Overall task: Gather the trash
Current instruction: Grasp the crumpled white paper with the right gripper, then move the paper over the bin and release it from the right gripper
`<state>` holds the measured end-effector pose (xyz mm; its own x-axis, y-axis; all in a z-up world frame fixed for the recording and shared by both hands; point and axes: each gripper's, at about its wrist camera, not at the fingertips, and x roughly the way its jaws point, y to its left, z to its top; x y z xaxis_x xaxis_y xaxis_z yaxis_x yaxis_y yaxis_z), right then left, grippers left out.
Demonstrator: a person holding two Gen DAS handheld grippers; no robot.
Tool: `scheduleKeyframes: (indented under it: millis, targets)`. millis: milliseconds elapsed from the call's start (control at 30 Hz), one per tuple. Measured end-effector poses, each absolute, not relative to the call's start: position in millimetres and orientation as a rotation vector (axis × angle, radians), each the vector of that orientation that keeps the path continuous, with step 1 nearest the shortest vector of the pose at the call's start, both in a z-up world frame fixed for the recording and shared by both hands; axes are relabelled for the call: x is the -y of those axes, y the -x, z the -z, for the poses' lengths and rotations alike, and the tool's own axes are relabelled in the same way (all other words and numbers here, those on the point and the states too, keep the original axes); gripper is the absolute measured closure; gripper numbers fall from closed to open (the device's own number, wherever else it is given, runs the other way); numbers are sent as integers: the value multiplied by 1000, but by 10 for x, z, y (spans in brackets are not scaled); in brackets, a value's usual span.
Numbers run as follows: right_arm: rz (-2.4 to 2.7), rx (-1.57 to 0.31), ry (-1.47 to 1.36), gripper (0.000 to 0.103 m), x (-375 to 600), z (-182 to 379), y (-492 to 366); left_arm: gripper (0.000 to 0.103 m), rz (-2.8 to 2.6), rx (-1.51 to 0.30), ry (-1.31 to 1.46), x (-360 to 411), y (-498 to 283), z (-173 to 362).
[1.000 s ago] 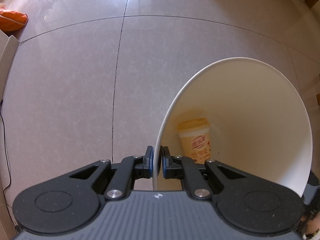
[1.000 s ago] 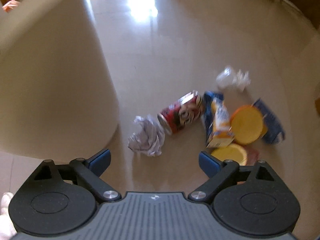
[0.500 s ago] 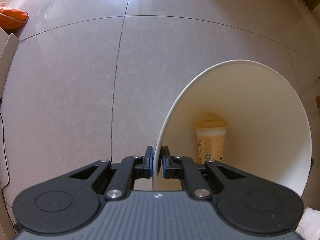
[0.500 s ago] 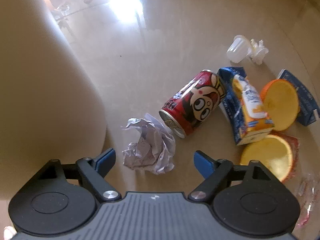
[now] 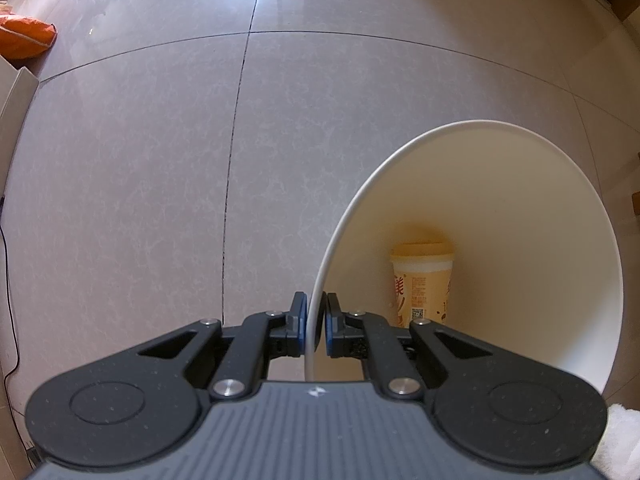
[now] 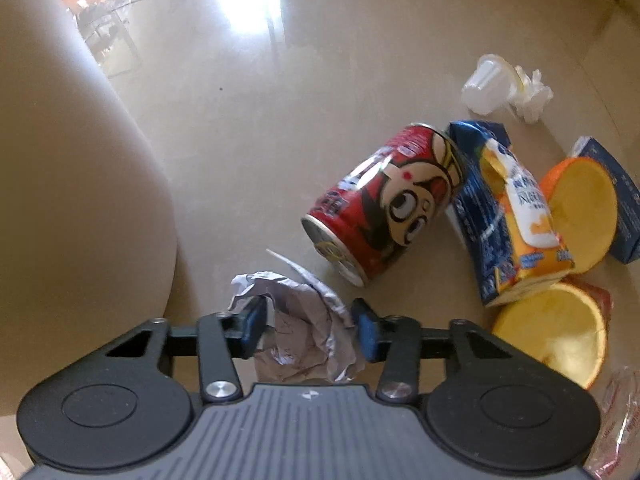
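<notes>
My left gripper (image 5: 316,328) is shut on the rim of a white bin (image 5: 540,240), one pad outside and one inside. A tan drink cup (image 5: 422,284) stands at the bin's bottom. In the right wrist view the bin's wall (image 6: 72,180) fills the left side. My right gripper (image 6: 310,326) is shut on a crumpled paper ball (image 6: 308,344) on the floor, both pads touching it. Just beyond lie a red cartoon can (image 6: 384,208), a blue and yellow carton (image 6: 516,216), two orange peel halves (image 6: 580,208), a blue box (image 6: 616,200) and a clear plastic cup (image 6: 486,84).
Glossy tiled floor spreads ahead of both grippers. An orange bag (image 5: 24,36) lies far left, a black cable (image 5: 12,340) runs along the left edge, and cardboard (image 5: 12,92) stands there. A clear wrapper (image 6: 616,412) lies at the right gripper's lower right.
My right gripper has moved down and forward onto the paper ball and its fingers have closed from wide open onto it. The cup in the bin rolled toward the middle.
</notes>
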<state>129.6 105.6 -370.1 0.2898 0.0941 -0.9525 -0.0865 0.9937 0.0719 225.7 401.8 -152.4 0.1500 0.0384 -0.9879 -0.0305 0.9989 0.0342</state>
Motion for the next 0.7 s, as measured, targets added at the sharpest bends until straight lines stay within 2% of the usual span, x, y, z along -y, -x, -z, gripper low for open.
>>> scheduleKeyframes:
  millis: [300,700]
  targets:
    - [-155,-1346,42,56,-882,3229,-1240,96,-49,-1420,-17,-3989,-2260,1528]
    - [-297,-1360,189,56,-927,1795,-1122,96,-50,-1411,-34,-3945,-2239,1533]
